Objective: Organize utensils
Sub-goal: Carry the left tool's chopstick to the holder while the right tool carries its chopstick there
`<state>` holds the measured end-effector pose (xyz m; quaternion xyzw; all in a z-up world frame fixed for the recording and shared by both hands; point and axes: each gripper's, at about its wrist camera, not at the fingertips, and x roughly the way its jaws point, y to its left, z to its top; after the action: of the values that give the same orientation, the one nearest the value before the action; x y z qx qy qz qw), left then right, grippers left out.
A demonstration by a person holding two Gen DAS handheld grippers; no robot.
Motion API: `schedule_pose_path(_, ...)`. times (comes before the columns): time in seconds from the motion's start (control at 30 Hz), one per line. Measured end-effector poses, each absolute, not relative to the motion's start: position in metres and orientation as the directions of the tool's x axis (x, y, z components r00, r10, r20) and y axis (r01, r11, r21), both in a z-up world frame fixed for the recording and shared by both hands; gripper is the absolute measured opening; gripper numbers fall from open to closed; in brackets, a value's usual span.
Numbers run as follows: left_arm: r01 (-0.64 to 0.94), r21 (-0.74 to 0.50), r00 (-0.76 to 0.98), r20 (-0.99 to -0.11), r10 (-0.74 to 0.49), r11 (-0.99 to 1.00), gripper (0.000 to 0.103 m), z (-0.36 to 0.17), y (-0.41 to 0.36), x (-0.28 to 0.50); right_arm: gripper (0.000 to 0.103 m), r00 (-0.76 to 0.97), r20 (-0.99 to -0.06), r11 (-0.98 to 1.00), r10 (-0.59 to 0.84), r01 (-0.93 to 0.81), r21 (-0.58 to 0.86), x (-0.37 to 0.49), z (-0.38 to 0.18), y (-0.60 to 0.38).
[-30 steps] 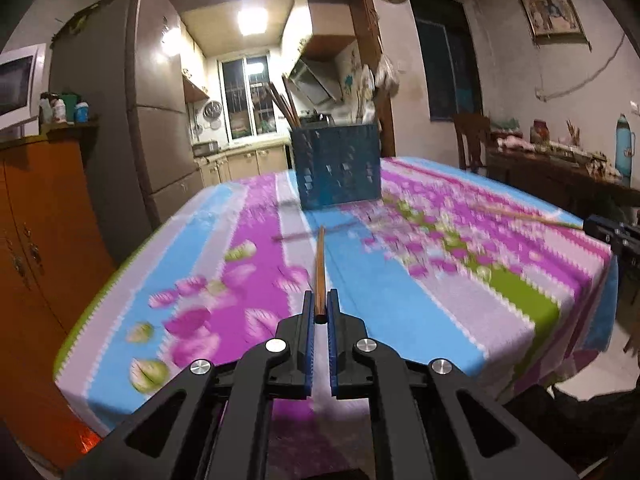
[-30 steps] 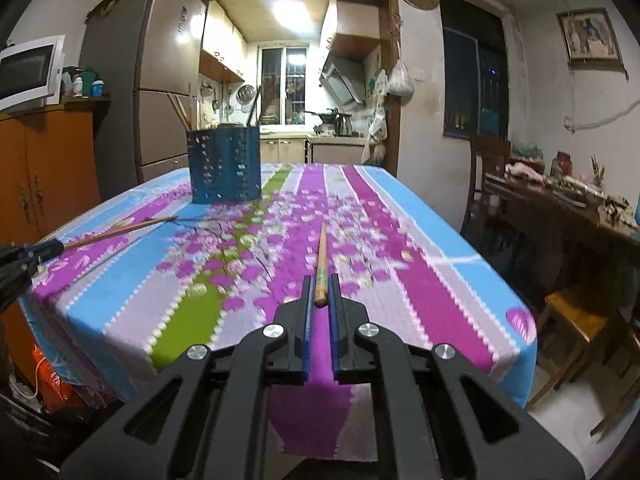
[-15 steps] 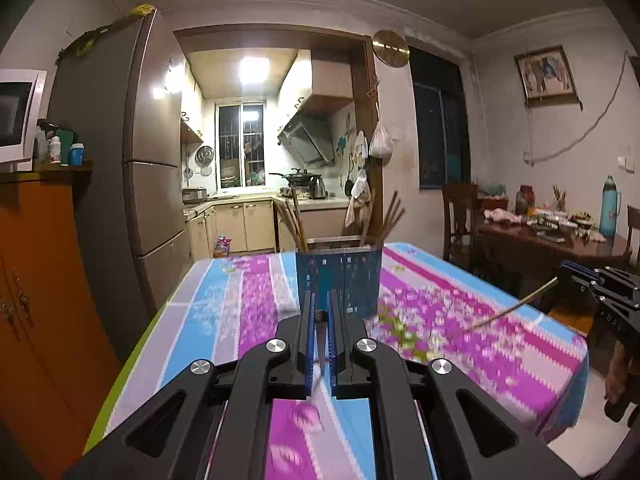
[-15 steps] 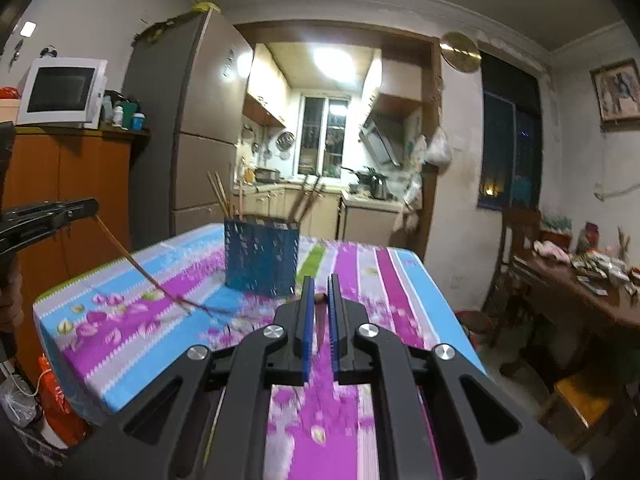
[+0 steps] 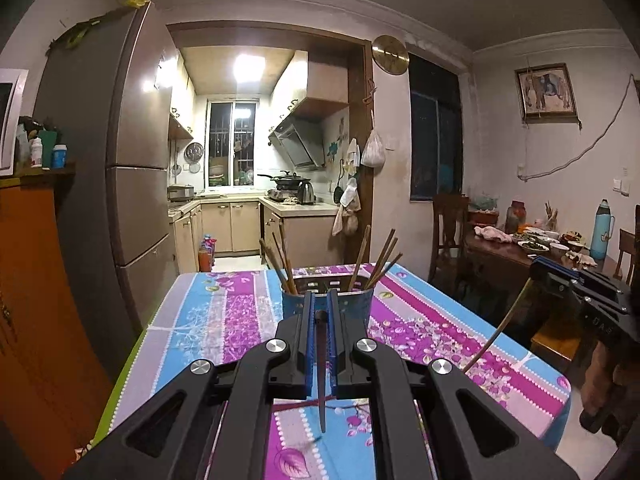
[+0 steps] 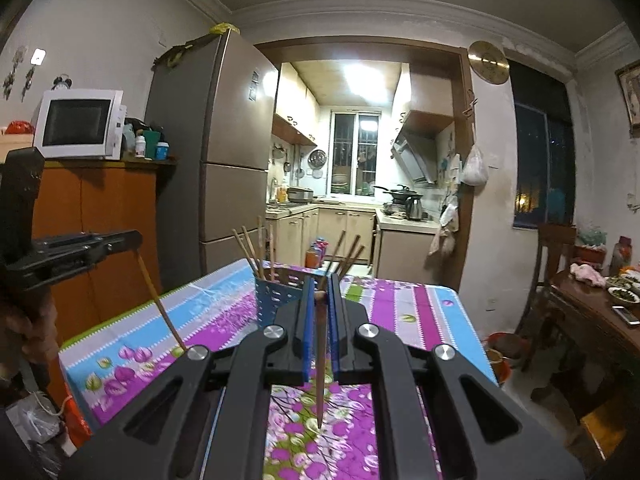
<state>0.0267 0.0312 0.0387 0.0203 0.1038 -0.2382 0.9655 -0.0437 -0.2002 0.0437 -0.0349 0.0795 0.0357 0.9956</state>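
Observation:
A blue perforated utensil holder (image 5: 360,303) with several wooden chopsticks stands on the flowered tablecloth; it also shows in the right wrist view (image 6: 272,298). My left gripper (image 5: 319,300) is shut on a chopstick (image 5: 322,368) that hangs point down, lifted above the table just short of the holder. My right gripper (image 6: 319,286) is shut on another chopstick (image 6: 320,364), also hanging point down near the holder. Each gripper shows in the other's view, the right gripper (image 5: 536,276) and the left gripper (image 6: 134,240), each with its chopstick slanting down.
The table (image 5: 224,320) runs toward a kitchen doorway. A tall fridge (image 5: 120,184) and an orange cabinet (image 6: 100,220) with a microwave (image 6: 78,122) stand at left. A dark table with dishes (image 5: 532,244) and chairs stands at right.
Both grippers have lifted their chopsticks off the table and tipped them from lying flat to hanging point down. Both have come closer to the holder.

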Motion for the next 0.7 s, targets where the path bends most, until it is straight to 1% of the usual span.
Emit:
schedule_pose_path(0.17, 0.456, 0.009, 0.869, -0.219, -0.443, 0.89, 0.007, 0.053, 0.019, 0.036, 0.005, 0.978, -0.182, 0.994, 0.1, -0.106, -0.023, -0.028, 0.054, -0.197)
schedule_pose_path(0.27, 0.421, 0.037, 0.888, -0.221, -0.404, 0.906, 0.007, 0.054, 0.011, 0.041, 0.005, 0.978, -0.18, 0.993, 0.11, -0.114, -0.01, -0.022, 0.06, -0.194)
schedule_pose_path(0.47, 0.342, 0.073, 0.915, -0.252, -0.315, 0.937, 0.007, 0.05, -0.001, 0.06, 0.005, 0.973, -0.192, 0.991, 0.13, -0.134, -0.005, -0.004, 0.066, -0.185)
schedule_pose_path(0.7, 0.282, 0.137, 0.939, -0.242, -0.244, 0.95, 0.007, 0.047, -0.01, 0.066, 0.005, 0.967, -0.209, 0.989, 0.145, -0.146, 0.009, 0.014, 0.069, -0.182)
